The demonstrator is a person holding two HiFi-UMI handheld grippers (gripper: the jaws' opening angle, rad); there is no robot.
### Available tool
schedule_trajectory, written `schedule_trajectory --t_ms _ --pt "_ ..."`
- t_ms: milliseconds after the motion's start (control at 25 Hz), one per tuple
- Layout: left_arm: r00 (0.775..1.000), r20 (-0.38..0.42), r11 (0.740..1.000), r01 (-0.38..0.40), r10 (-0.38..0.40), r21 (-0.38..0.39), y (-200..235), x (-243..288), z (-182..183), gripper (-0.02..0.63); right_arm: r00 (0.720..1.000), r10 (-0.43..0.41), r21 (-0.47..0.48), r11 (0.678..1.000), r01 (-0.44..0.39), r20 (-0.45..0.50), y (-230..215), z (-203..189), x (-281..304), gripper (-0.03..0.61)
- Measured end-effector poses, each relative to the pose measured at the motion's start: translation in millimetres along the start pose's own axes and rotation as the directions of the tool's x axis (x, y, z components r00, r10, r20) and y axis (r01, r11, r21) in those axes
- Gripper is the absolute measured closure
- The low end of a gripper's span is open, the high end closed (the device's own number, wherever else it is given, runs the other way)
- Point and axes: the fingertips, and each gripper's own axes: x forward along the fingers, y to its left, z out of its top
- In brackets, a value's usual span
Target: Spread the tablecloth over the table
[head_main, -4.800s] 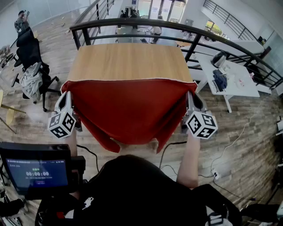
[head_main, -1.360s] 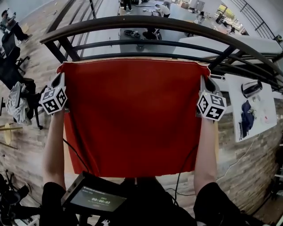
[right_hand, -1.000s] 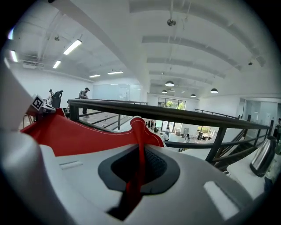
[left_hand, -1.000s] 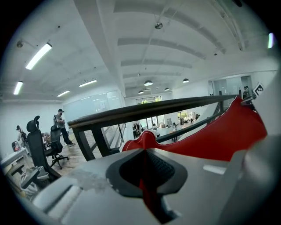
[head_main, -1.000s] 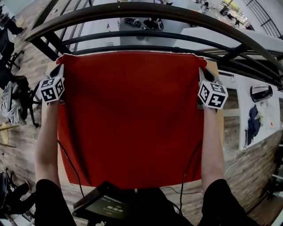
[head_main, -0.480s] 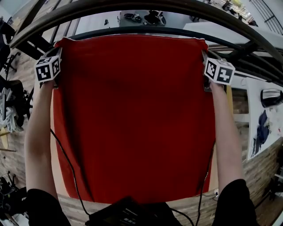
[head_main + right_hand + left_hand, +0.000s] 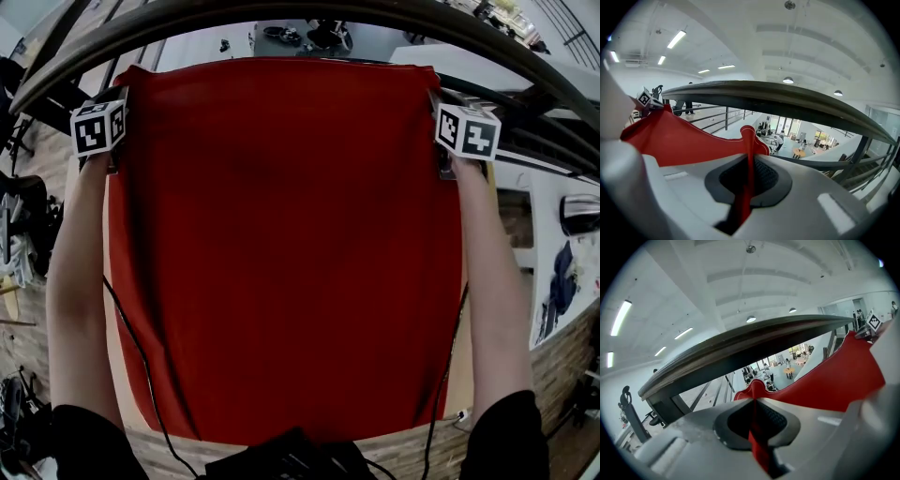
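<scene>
The red tablecloth (image 7: pixel 281 244) lies stretched over almost the whole wooden table (image 7: pixel 467 356), with thin strips of wood showing at both sides and at the near edge. My left gripper (image 7: pixel 120 91) is shut on the cloth's far left corner. My right gripper (image 7: pixel 436 91) is shut on the far right corner. In the left gripper view the red hem (image 7: pixel 757 437) is pinched between the jaws. The right gripper view shows the same pinch on the cloth (image 7: pixel 746 187). The far hem sags a little between the two corners.
A dark curved railing (image 7: pixel 300 14) runs close beyond the table's far edge, with a lower floor behind it. A white table (image 7: pixel 562 281) with items stands to the right. Cables (image 7: pixel 131 347) hang beside both arms. A black device (image 7: pixel 281 459) sits below my chest.
Both grippers have carried the cloth's far corners away from me toward the railing. The cloth now reaches the table's far edge.
</scene>
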Motion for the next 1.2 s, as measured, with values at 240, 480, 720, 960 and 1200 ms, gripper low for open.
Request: schedule_trajectory --t_ms 240,480,720,960,1200 --pt "1.0 -0.03 0.999 -0.011 0.009 -0.049 -5 1 -19 0.386 0.994 0.107 -0.041 0.993 -0.106 0.02 21 -7 -4 0.346" --pt "0.997 -0.016 0.995 0.079 -0.08 -0.056 -36 -10 -28 0.347 0.989 0.146 -0.014 0.989 -0.146 0.011 33 -22 -28 0.337" --pt "0.982 0.037 0.975 0.19 -0.186 -0.113 -77 -46 -29 0.378 0.985 0.171 -0.017 0.985 -0.171 0.001 66 -28 -64 0.392" --pt "0.948 0.087 0.949 0.312 -0.307 -0.052 -136 -109 -30 0.585 0.969 0.246 0.012 0.969 -0.246 0.015 119 -50 -121 0.568" --pt "0.926 0.115 0.926 0.37 -0.36 -0.076 -162 -187 -49 0.607 0.968 0.25 0.024 0.968 -0.251 0.026 151 -70 -192 0.569"
